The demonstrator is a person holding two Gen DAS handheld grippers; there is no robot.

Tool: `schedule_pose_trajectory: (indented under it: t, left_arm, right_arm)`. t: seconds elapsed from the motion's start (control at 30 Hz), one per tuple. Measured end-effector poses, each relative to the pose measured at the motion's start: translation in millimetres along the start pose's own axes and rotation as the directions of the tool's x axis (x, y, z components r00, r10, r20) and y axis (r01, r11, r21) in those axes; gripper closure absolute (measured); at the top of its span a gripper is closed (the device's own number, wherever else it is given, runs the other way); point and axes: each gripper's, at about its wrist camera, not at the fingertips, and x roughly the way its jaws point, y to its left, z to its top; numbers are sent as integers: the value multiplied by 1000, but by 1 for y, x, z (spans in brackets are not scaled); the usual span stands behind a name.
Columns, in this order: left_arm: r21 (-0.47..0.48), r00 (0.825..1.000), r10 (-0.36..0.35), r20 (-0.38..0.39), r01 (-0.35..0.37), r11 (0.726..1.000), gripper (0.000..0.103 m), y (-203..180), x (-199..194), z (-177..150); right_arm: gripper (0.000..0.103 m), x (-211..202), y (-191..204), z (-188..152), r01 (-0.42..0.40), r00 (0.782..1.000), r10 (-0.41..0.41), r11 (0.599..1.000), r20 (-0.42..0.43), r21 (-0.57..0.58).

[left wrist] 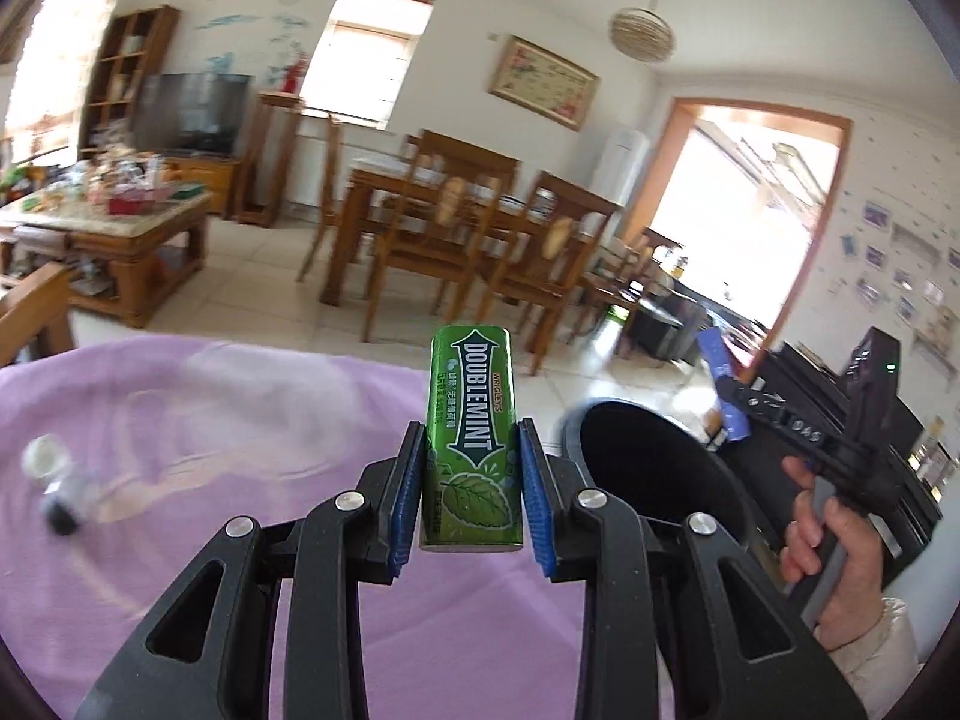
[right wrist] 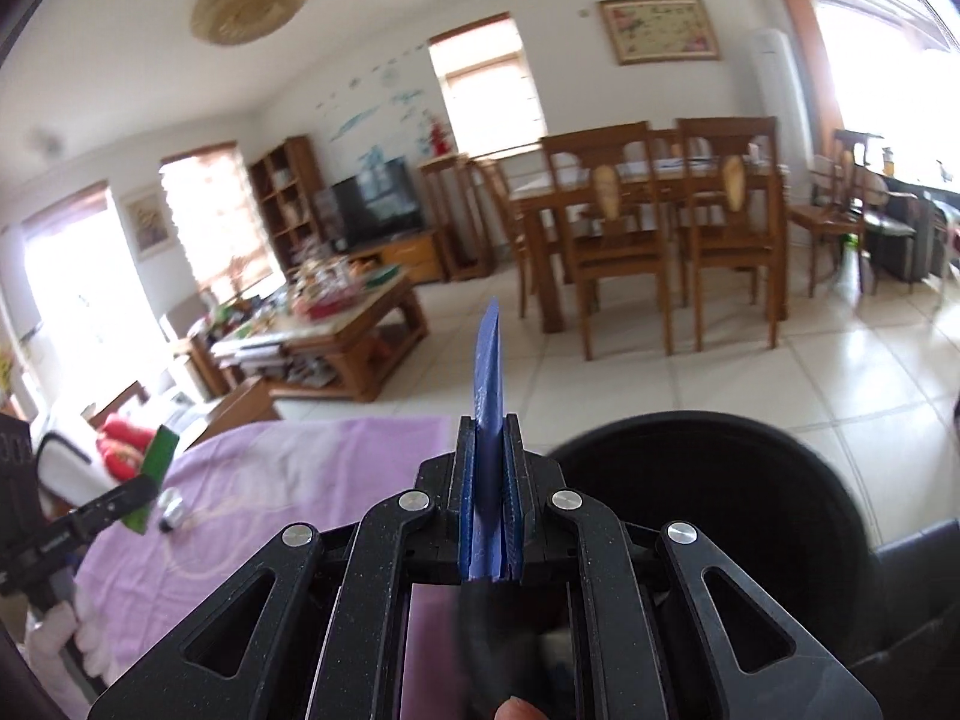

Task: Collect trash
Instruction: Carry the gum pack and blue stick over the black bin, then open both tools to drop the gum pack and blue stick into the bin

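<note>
The left gripper [left wrist: 471, 483] is clamped on a green Doublemint gum pack [left wrist: 471, 438], its blue pads [left wrist: 403, 504] pressing the pack's two long sides. The pack stands upright between the fingers, its top well clear of the fingertips, above the purple cloth [left wrist: 198, 420] that covers the surface below. The white lettering runs lengthwise: "DOUBLEMINT", with "WRIGLEY'S" in small print beside it, a line of Chinese characters too small to read, and a mint leaf drawn at the lower end.

The right gripper [right wrist: 491, 438] is nearly closed, squeezing a thin blue packet [right wrist: 489, 372] edge-on between its pads — the packet sticks up well past the fingertips. No writing on it can be read. In the left wrist view a hand [left wrist: 831, 546] in a pale sleeve grips this tool's handle, tilted up toward the left, with the blue packet at its tip, above the far rim of the black bin [left wrist: 660, 468]. In the right wrist view the bin's dark opening lies just to the right of the fingers.

On the cloth, left of the left gripper, lies a small bottle-like thing [left wrist: 57, 486] with a white cap, too blurred to identify.
</note>
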Motion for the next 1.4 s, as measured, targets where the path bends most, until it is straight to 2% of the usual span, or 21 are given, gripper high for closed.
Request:
schedule_pose_trajectory:
  t: [0.23,0.33,0.43,0.57,0.8,0.87,0.97,1.0,1.07,1.17,1.2,1.23,1.27,1.33,1.4]
  left_arm:
    - [99,987,-124,-103,134,986,72,-106,94,-10]
    - [145,977,-143,-158,166,975,72,-145,135,-23]
    - [178,971,-137,-195,172,969,72,-167,160,-31]
    - [216,971,-113,-213,159,963,72,-180,168,-46]
    - [246,967,-67,-247,129,961,72,-179,177,-59]
    - [256,969,-54,-240,116,960,71,-178,175,-61]
    - [285,975,-35,-221,99,953,68,-181,171,-61]
    - [295,975,-30,-219,95,951,59,-182,170,-62]
    - [316,979,-11,-203,76,946,44,-185,168,-64]
    - [339,983,-7,-185,70,938,41,-187,163,-66]
    - [345,984,-6,-180,69,936,30,-188,162,-66]
    - [350,985,-3,-173,65,934,24,-188,162,-65]
    - [360,988,8,-151,48,932,12,-190,160,-65]
    - [383,993,21,-116,25,923,8,-192,156,-65]
    - [388,993,8,-118,39,921,8,-193,154,-63]
  right_arm:
    - [94,-31,-96,-17,58,998,-61,990,22,132]
    - [94,-35,-124,-26,65,997,-70,983,21,173]
    - [93,-35,-147,-34,63,997,-68,977,21,204]
    - [93,-27,-162,-43,42,999,-46,973,14,228]
    - [93,6,-144,-44,-18,1000,23,976,-21,219]
    - [90,10,-139,-45,-40,999,46,976,-22,214]
    - [69,10,-131,-44,-52,998,55,976,-9,209]
    - [61,10,-131,-43,-60,998,63,975,-5,213]
    - [54,8,-131,-43,-66,998,67,974,3,216]
    - [37,6,-129,-42,-78,997,78,974,5,212]
    - [31,6,-129,-40,-81,997,81,974,7,212]
    - [28,5,-128,-39,-81,997,81,974,10,210]
    - [27,4,-127,-39,-84,996,83,974,13,209]
    - [18,3,-128,-39,-86,996,85,974,15,211]
    - [17,1,-129,-39,-87,996,84,973,21,216]
